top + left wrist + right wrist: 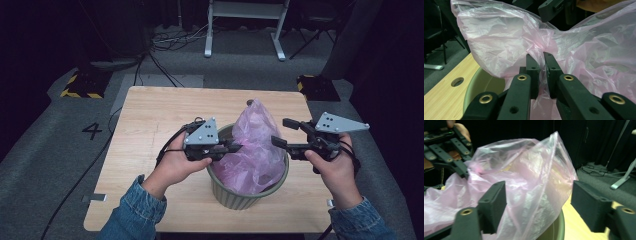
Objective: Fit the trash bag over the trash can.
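My left gripper (541, 58) has its jaws nearly together, pinching a gathered fold of the pink plastic bag (506, 32) at the centre of the left gripper view. My right gripper (539, 202) stands with jaws spread wide; the bag billows between them, and the pads do not press on it. In the high view the bag (255, 145) sits in the green bin (240, 195) at the middle of the wooden table (150, 115), my left gripper (235, 148) on its left and my right gripper (280, 132) on its right. The left gripper view shows a round hole in the tabletop at lower left. The right gripper view shows cables on the floor at its right edge.
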A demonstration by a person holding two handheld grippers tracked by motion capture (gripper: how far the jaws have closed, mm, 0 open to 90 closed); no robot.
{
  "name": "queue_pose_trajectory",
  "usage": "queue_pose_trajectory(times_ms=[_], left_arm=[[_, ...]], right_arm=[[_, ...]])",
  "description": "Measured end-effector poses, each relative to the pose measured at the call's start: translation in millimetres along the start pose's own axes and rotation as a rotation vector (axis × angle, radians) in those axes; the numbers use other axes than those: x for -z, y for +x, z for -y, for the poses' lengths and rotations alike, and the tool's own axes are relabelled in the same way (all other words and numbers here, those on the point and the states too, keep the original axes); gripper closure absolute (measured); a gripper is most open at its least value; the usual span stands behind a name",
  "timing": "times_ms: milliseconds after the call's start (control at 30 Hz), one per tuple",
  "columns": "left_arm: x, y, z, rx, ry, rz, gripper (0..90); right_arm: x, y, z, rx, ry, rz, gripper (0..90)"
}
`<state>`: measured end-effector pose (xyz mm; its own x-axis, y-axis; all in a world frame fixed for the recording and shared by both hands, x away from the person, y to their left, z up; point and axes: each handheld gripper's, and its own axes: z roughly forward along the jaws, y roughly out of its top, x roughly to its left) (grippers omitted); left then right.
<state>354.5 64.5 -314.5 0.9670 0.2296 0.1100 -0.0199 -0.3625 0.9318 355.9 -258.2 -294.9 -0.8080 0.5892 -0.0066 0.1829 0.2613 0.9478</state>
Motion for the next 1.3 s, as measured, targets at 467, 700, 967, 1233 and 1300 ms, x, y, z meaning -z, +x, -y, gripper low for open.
queue_pose_trajectory(times_ms=[467, 700, 967, 1233, 1300], left_arm=[[36.8, 5.9, 17.5, 0.058, -0.079, -0.057, 84.6], [52.7, 6.4, 39.6, 0.086, -0.083, -0.084, 84.7], [64.0, 2.6, 60.1, 0.111, -0.093, -0.091, 85.6], [65.1, -2.5, 83.3, 0.153, -0.094, -0.055, 85.7], [63.7, -4.6, 87.8, 0.157, -0.094, -0.032, 85.7]], right_arm=[[2.2, 4.5, 7.2, 0.077, 0.079, -0.094, 90.0], [17.1, 2.8, 24.0, 0.055, 0.08, -0.091, 90.0], [37.1, 2.9, 43.7, 0.035, 0.083, -0.087, 90.0], [54.2, 4.7, 67.7, 0.007, 0.094, -0.093, 90.0], [57.6, 5.5, 73.1, 0.004, 0.095, -0.095, 90.0]])
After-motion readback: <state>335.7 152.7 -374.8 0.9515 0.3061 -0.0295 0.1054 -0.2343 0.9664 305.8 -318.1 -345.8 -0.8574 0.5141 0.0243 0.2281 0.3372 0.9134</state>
